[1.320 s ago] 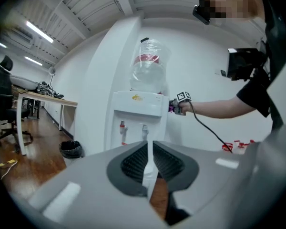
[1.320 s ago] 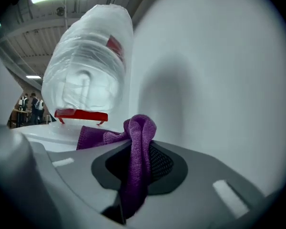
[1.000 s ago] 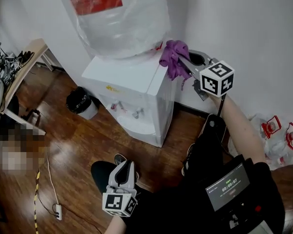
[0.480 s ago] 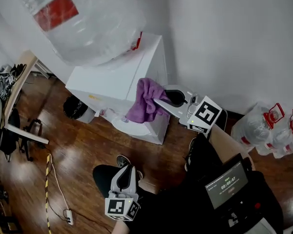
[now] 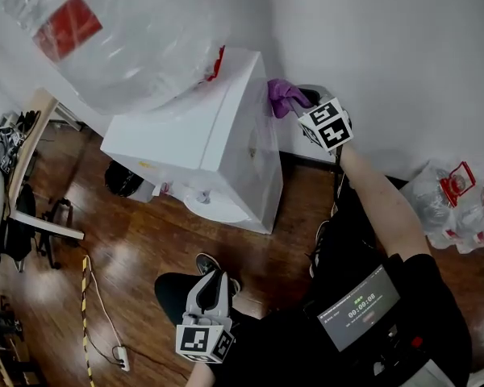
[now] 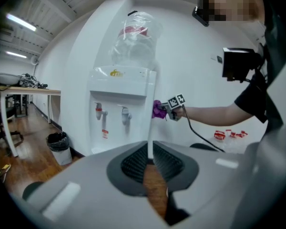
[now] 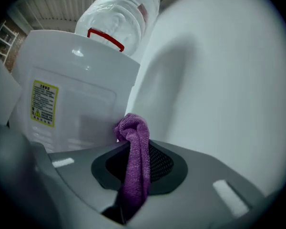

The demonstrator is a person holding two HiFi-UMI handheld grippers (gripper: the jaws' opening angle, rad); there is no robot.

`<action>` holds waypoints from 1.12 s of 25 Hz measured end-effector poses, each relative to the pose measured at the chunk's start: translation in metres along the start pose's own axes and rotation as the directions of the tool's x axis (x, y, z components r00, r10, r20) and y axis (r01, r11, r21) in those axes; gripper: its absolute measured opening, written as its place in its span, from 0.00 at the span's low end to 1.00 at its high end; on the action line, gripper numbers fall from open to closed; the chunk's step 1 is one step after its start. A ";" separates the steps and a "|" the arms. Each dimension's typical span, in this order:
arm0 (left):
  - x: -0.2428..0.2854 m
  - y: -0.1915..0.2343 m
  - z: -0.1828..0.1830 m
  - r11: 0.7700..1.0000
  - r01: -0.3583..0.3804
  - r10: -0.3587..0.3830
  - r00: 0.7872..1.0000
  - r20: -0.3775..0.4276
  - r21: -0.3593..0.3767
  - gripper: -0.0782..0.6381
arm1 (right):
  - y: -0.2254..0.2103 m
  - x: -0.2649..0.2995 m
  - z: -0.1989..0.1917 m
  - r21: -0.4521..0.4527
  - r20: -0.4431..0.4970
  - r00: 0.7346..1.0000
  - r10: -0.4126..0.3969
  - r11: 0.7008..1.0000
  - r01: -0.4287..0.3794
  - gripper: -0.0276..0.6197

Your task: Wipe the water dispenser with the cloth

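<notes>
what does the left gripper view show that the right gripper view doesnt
Only the left gripper view: the water dispenser from the front with its two taps, a black trash bin, a desk, and the person's arm holding the right gripper.
Only the right gripper view: the yellow label on the dispenser's side, and the jaws clamped on the purple cloth up close.
Both: the dispenser, its bottle, the cloth and the white wall.

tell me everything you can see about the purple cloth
The purple cloth looks like soft terry or microfibre, bunched into a narrow fold. The right gripper is shut on it, with its rounded end poking past the jaws at the upper rear side of the water dispenser; contact seems likely.
</notes>
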State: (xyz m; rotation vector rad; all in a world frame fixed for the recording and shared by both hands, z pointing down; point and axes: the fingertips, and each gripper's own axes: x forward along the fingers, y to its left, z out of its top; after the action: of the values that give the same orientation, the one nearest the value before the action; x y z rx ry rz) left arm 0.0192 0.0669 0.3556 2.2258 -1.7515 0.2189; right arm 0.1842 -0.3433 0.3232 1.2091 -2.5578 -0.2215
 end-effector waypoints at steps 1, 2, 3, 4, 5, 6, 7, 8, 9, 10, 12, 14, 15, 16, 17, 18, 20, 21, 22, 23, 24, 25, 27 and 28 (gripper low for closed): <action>0.001 -0.001 0.000 1.000 0.002 -0.002 1.000 -0.001 -0.003 0.18 | 0.007 -0.003 0.003 0.014 0.018 0.999 0.027 1.000 -0.027 0.14; 0.001 -0.001 0.000 1.000 0.006 -0.006 1.000 -0.003 -0.007 0.18 | 0.020 -0.009 0.009 0.034 0.057 0.995 0.083 0.996 -0.085 0.14; 0.001 -0.001 -0.001 1.000 0.009 -0.009 1.000 -0.004 -0.013 0.18 | 0.038 -0.017 0.017 0.047 0.106 0.983 0.152 0.986 -0.158 0.14; 0.001 -0.001 -0.001 1.000 0.012 -0.012 1.000 -0.003 -0.017 0.18 | 0.057 -0.027 0.026 0.048 0.151 0.963 0.222 0.972 -0.232 0.14; 0.001 0.000 -0.001 1.000 0.016 -0.016 1.000 0.000 -0.021 0.18 | 0.075 -0.037 0.034 0.042 0.190 0.940 0.285 0.954 -0.297 0.14; 0.000 0.000 -0.002 1.000 0.020 -0.020 1.000 0.005 -0.023 0.18 | 0.092 -0.047 0.041 0.039 0.223 0.914 0.338 0.934 -0.355 0.14; -0.001 0.000 -0.003 0.999 0.024 -0.024 1.000 0.009 -0.025 0.18 | 0.108 -0.058 0.049 0.042 0.255 0.887 0.385 0.912 -0.408 0.14; -0.002 0.001 -0.004 0.999 0.025 -0.025 1.000 0.012 -0.029 0.18 | 0.123 -0.069 0.056 0.048 0.288 0.858 0.425 0.888 -0.457 0.14; -0.003 0.001 -0.005 0.999 0.027 -0.026 1.000 0.015 -0.033 0.18 | 0.138 -0.080 0.064 0.051 0.321 0.827 0.461 0.864 -0.501 0.14; -0.003 0.002 -0.007 0.999 0.029 -0.028 0.999 0.018 -0.036 0.18 | 0.153 -0.091 0.072 0.046 0.350 0.797 0.492 0.841 -0.539 0.14; -0.005 0.004 -0.007 0.999 0.023 -0.022 1.000 0.017 -0.043 0.18 | 0.180 -0.111 0.084 0.029 0.393 0.748 0.535 0.806 -0.591 0.14; -0.007 0.007 -0.010 0.999 0.024 -0.023 1.000 0.021 -0.046 0.18 | 0.201 -0.131 0.093 0.017 0.425 0.701 0.572 0.770 -0.638 0.14; -0.008 0.008 -0.012 0.999 0.026 -0.025 0.999 0.024 -0.046 0.18 | 0.212 -0.144 0.098 0.001 0.440 0.664 0.605 0.739 -0.674 0.14; -0.008 0.009 -0.013 0.999 0.024 -0.023 1.000 0.022 -0.049 0.18 | 0.225 -0.158 0.103 -0.026 0.450 0.617 0.646 0.699 -0.714 0.14; -0.008 0.010 -0.014 0.998 0.021 -0.020 1.000 0.019 -0.052 0.18 | 0.240 -0.174 0.109 -0.060 0.454 0.561 0.693 0.651 -0.756 0.14; -0.008 0.011 -0.015 0.998 0.020 -0.019 1.000 0.018 -0.053 0.18 | 0.254 -0.190 0.114 -0.090 0.453 0.503 0.736 0.599 -0.795 0.14; -0.007 0.011 -0.016 0.998 0.019 -0.018 1.000 0.012 -0.057 0.18 | 0.273 -0.208 0.119 -0.121 0.438 0.428 0.790 0.524 -0.843 0.14; -0.005 0.010 -0.015 0.998 0.017 -0.016 1.000 0.007 -0.060 0.18 | 0.274 -0.206 0.117 -0.120 0.429 0.427 0.796 0.519 -0.846 0.14; -0.004 0.009 -0.015 0.998 0.018 -0.018 1.000 0.004 -0.061 0.18 | 0.270 -0.198 0.112 -0.114 0.422 0.451 0.786 0.540 -0.834 0.14; -0.003 0.008 -0.015 0.998 0.021 -0.021 1.000 0.004 -0.061 0.18 | 0.260 -0.184 0.106 -0.109 0.419 0.492 0.763 0.580 -0.807 0.14; -0.001 0.007 -0.016 0.998 0.024 -0.024 1.000 0.005 -0.060 0.18 | 0.246 -0.168 0.098 -0.102 0.420 0.536 0.732 0.625 -0.774 0.14; 0.000 0.007 -0.015 0.998 0.026 -0.026 1.000 0.006 -0.060 0.18 | 0.230 -0.154 0.091 -0.084 0.425 0.577 0.697 0.665 -0.742 0.14; 0.001 0.006 -0.013 0.998 0.022 -0.022 1.000 0.004 -0.061 0.18 | 0.193 -0.130 0.077 -0.015 0.431 0.662 0.613 0.738 -0.674 0.14; 0.002 0.007 -0.013 0.998 0.022 -0.021 1.000 0.003 -0.062 0.18 | 0.173 -0.118 0.068 0.025 0.425 0.709 0.563 0.776 -0.631 0.14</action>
State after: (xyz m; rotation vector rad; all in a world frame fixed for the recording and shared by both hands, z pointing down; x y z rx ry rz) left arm 0.0142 0.0682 0.3696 2.2010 -1.7111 0.1548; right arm 0.1056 -0.1418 0.2805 0.3126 -3.2260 -0.1016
